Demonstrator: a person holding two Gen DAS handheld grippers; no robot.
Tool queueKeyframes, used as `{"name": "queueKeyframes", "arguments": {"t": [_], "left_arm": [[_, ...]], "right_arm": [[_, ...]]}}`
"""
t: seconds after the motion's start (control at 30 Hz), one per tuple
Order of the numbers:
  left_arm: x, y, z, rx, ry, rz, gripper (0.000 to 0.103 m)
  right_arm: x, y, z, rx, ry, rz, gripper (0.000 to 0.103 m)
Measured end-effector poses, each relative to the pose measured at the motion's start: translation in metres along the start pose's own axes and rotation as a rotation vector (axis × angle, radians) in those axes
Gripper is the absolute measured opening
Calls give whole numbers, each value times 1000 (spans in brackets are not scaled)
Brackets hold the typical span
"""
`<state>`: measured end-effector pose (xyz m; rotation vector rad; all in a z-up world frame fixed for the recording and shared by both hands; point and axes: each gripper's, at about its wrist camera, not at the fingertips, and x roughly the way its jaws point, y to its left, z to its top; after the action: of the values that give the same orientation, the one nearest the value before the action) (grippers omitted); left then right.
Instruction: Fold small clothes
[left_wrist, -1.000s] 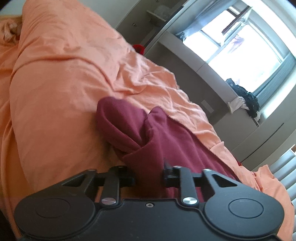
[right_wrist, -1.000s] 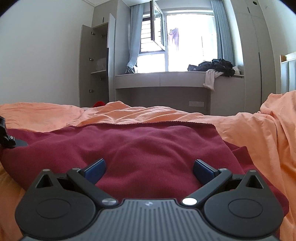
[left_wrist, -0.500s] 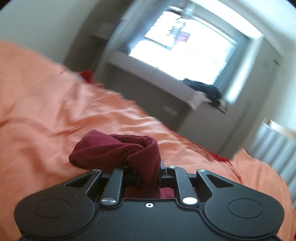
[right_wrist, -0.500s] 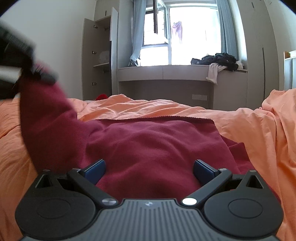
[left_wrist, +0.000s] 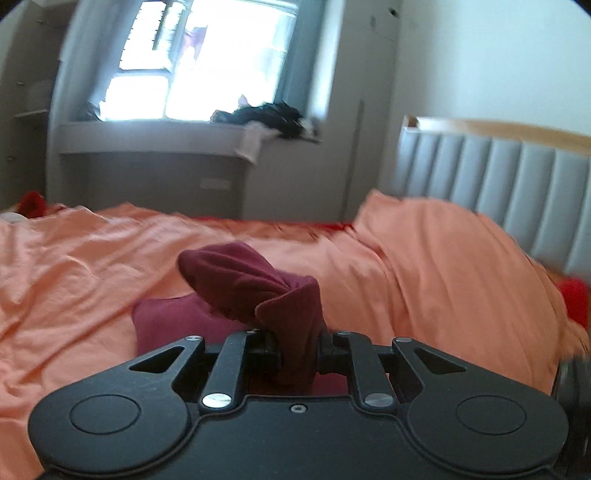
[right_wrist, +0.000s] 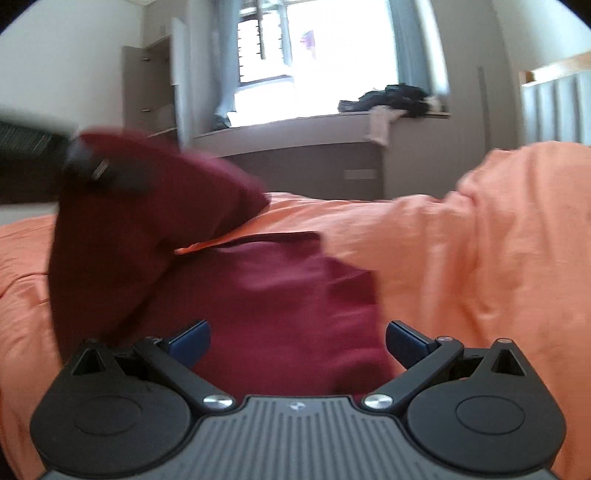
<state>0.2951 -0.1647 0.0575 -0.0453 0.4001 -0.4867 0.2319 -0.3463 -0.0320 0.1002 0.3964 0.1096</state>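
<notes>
Indoors, orange bedspread (left_wrist: 92, 258), maroon garment (right_wrist: 288, 295), bright window (left_wrist: 207, 59), grey headboard (left_wrist: 498, 177)

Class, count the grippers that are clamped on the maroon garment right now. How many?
1. The left gripper pinches a lifted edge of the maroon garment; the right gripper hovers open above it.

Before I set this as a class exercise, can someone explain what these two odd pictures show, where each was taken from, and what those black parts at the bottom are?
A person holds a clamp tool in each hand; a wide-angle camera on each looks forward along its fingers. One picture is from the left hand-held gripper, shut on a bunched part of a dark red garment, lifted above the bed. The other is from the right hand-held gripper, its blue-padded fingers wide apart, holding nothing, over the rest of the garment, which lies on an orange bedsheet. The left gripper appears blurred there, at the upper left.
</notes>
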Motion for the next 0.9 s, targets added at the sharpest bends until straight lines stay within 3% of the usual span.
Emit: {"name": "queueKeyframes", "arguments": {"t": [0.17,0.33,0.5,0.67,0.8,0.9], "left_arm": [[16,-11,-28,70,62,-4,18],[17,-24,-48,162,74,1,26],[18,-34,-59,216,75,-21,34],[14,-43,-70,274,90,-116,58],[12,-47,-78,314,88,-114,61],[8,-47,-78,309,80,-144,75]], "right_arm": [[-3,-48,1,131,43,-68,103],[-8,-86,1,318,53,-39,103],[-11,-104,7,393,34,-37,103],[-9,-110,12,426,33,-22,103],[-3,-113,11,465,54,14,103],[2,-114,10,503,74,49,103]]}}
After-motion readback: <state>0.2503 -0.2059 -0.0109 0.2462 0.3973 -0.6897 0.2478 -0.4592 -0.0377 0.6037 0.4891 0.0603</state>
